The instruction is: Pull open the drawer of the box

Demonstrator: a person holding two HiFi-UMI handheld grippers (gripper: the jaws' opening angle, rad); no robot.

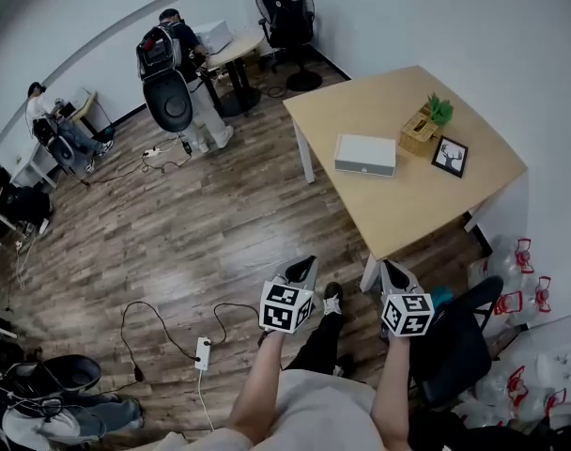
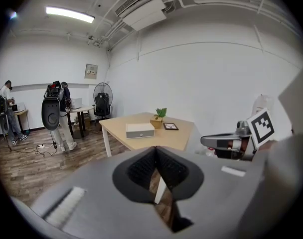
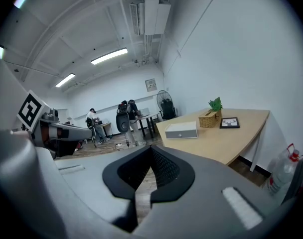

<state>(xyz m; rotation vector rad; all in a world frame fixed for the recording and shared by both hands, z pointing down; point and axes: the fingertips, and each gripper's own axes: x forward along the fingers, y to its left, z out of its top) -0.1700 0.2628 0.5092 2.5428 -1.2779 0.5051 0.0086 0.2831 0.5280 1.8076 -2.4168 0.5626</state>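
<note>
The white box (image 1: 365,154) with a drawer in its long side lies on the light wooden table (image 1: 398,214); its drawer is closed. The left gripper view shows the box (image 2: 139,130) far ahead, and so does the right gripper view (image 3: 181,130). My left gripper (image 1: 301,270) and right gripper (image 1: 393,273) hang over the wooden floor, well short of the table's near corner. Both are shut and hold nothing: the jaws meet at their tips in the left gripper (image 2: 155,151) and right gripper (image 3: 151,150) views.
A wicker basket with a green plant (image 1: 423,128) and a picture frame (image 1: 450,155) stand behind the box. A dark chair (image 1: 455,346) is beside my right arm. A power strip with cable (image 1: 203,352) lies on the floor. Two people work at far desks.
</note>
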